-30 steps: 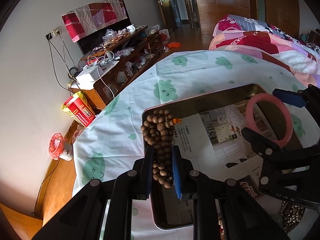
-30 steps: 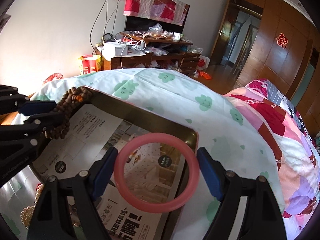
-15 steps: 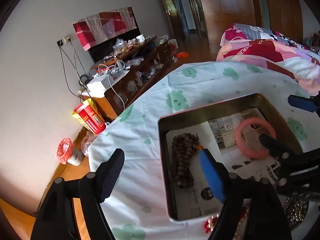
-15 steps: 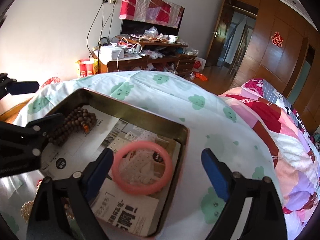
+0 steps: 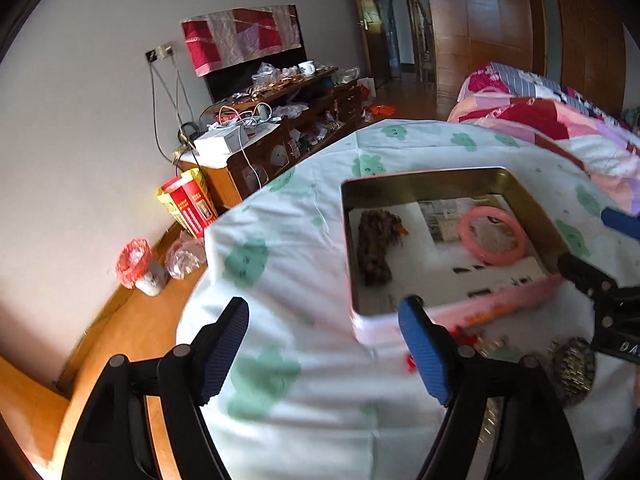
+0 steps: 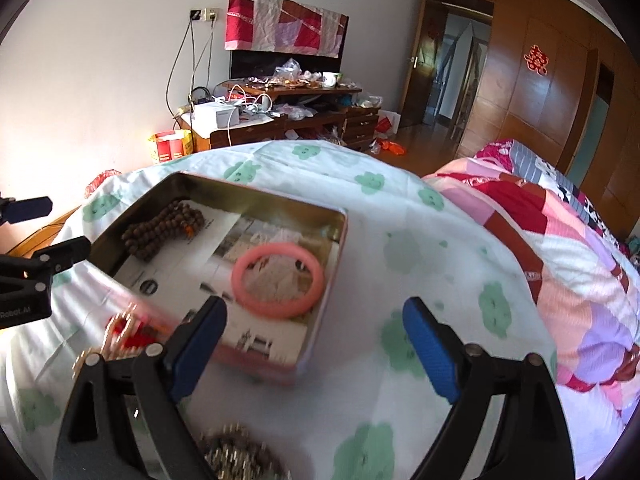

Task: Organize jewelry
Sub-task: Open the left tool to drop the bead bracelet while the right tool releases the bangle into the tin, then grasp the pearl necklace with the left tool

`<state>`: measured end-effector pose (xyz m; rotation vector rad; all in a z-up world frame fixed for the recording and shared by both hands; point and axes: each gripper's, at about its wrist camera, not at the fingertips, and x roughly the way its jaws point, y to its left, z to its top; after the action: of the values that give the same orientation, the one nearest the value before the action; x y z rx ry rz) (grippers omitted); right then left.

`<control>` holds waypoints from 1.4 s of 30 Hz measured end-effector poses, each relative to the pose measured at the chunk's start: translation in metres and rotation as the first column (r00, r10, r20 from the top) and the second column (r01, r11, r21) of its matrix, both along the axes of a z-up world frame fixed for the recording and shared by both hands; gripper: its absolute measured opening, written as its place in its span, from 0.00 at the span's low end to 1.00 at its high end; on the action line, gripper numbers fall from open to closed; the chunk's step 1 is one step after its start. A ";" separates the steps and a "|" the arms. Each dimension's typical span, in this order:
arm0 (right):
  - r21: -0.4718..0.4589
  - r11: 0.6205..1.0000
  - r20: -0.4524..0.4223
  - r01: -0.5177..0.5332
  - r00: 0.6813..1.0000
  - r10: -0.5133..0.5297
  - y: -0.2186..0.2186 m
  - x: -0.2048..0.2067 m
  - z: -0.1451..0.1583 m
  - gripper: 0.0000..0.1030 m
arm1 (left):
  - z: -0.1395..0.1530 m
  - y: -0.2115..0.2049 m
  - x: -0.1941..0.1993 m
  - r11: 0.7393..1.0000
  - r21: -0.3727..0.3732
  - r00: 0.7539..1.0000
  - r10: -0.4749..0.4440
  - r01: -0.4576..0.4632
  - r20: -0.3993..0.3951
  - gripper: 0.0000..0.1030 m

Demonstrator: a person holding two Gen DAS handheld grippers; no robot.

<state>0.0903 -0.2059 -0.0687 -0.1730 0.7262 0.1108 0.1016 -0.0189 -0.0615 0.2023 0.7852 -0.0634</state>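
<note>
A: Status of the tin [image 6: 332, 240]?

B: It sits on the cloud-print sheet [image 6: 420, 248]. Inside, on printed paper, the wooden bead string [image 5: 374, 246] lies bunched at one end; the pink bangle [image 6: 277, 279] lies flat at the other, apart from it.

A: And the grippers?

B: Left gripper [image 5: 324, 350]: jaws spread wide over bare sheet beside the tin, nothing between them. Right gripper [image 6: 314, 350]: jaws likewise wide, empty, above the tin's near corner. More jewelry lies blurred on the sheet nearby.
</note>
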 end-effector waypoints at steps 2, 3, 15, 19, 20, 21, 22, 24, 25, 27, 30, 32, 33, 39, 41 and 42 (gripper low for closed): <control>0.003 1.000 -0.003 0.011 1.000 -0.011 -0.002 -0.010 -0.002 0.89 | -0.001 -0.004 -0.012 1.000 -0.016 1.000 -0.006 0.006 -0.003 0.75; 0.006 1.000 -0.008 0.018 1.000 -0.018 -0.004 -0.016 -0.005 0.89 | -0.001 -0.007 -0.016 1.000 -0.018 1.000 -0.007 0.007 -0.005 0.75; -0.003 0.996 0.006 0.092 0.996 -0.092 -0.029 -0.068 -0.021 0.89 | -0.026 -0.043 -0.030 0.995 -0.041 0.993 -0.090 0.087 -0.070 0.75; 0.021 0.994 -0.012 0.104 0.994 -0.104 -0.030 -0.065 -0.028 0.89 | -0.031 -0.046 -0.030 0.994 -0.043 0.991 -0.104 0.101 -0.084 0.75; 0.020 0.994 -0.013 0.104 0.995 -0.103 -0.030 -0.066 -0.029 0.89 | -0.032 -0.047 -0.030 0.994 -0.042 0.990 -0.108 0.105 -0.086 0.75; 0.017 0.995 -0.014 0.102 0.995 -0.102 -0.029 -0.066 -0.031 0.89 | -0.035 -0.049 -0.029 0.993 -0.040 0.989 -0.115 0.112 -0.092 0.74; 0.014 0.995 -0.014 0.100 0.995 -0.100 -0.028 -0.067 -0.032 0.89 | -0.038 -0.050 -0.028 0.992 -0.044 0.987 -0.124 0.120 -0.102 0.69; 0.003 0.996 -0.010 0.094 0.996 -0.094 -0.026 -0.069 -0.033 0.89 | -0.048 -0.050 -0.025 0.986 -0.086 0.975 -0.155 0.143 -0.157 0.27; 0.002 0.996 -0.004 0.094 0.996 -0.094 -0.026 -0.070 -0.033 0.89 | -0.049 -0.048 -0.024 0.983 -0.110 0.972 -0.163 0.146 -0.167 0.23; 0.014 0.995 -0.003 0.098 0.995 -0.098 -0.028 -0.070 -0.032 0.89 | -0.045 -0.048 -0.027 0.981 -0.115 0.972 -0.175 0.158 -0.157 0.13; 0.031 0.994 -0.004 0.107 0.994 -0.107 -0.032 -0.071 -0.033 0.89 | -0.032 -0.036 -0.035 0.977 -0.147 0.976 -0.175 0.156 -0.126 0.13; 0.037 0.993 -0.004 0.111 0.994 -0.111 -0.033 -0.071 -0.033 0.89 | -0.026 -0.029 -0.038 0.978 -0.137 0.980 -0.171 0.155 -0.107 0.13; 0.038 0.993 -0.004 0.112 0.994 -0.112 -0.034 -0.071 -0.033 0.89 | -0.023 -0.023 -0.039 0.980 -0.138 0.982 -0.160 0.146 -0.098 0.13; 0.043 0.994 0.007 0.096 0.995 -0.096 -0.030 -0.073 -0.031 0.89 | -0.013 0.003 -0.041 0.988 -0.135 0.995 -0.086 0.078 -0.051 0.13; 0.051 0.995 0.006 0.082 0.997 -0.082 -0.028 -0.074 -0.029 0.89 | -0.015 0.010 -0.040 0.991 -0.122 0.998 -0.055 0.050 -0.043 0.13; 0.048 0.996 0.012 0.077 0.997 -0.078 -0.026 -0.075 -0.028 0.86 | -0.017 0.011 -0.040 0.993 -0.114 0.998 -0.049 0.044 -0.042 0.13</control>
<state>0.0151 -0.2324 -0.0967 -0.1002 0.7145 0.0527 0.0618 -0.0076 -0.0784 0.1124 0.8196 -0.1564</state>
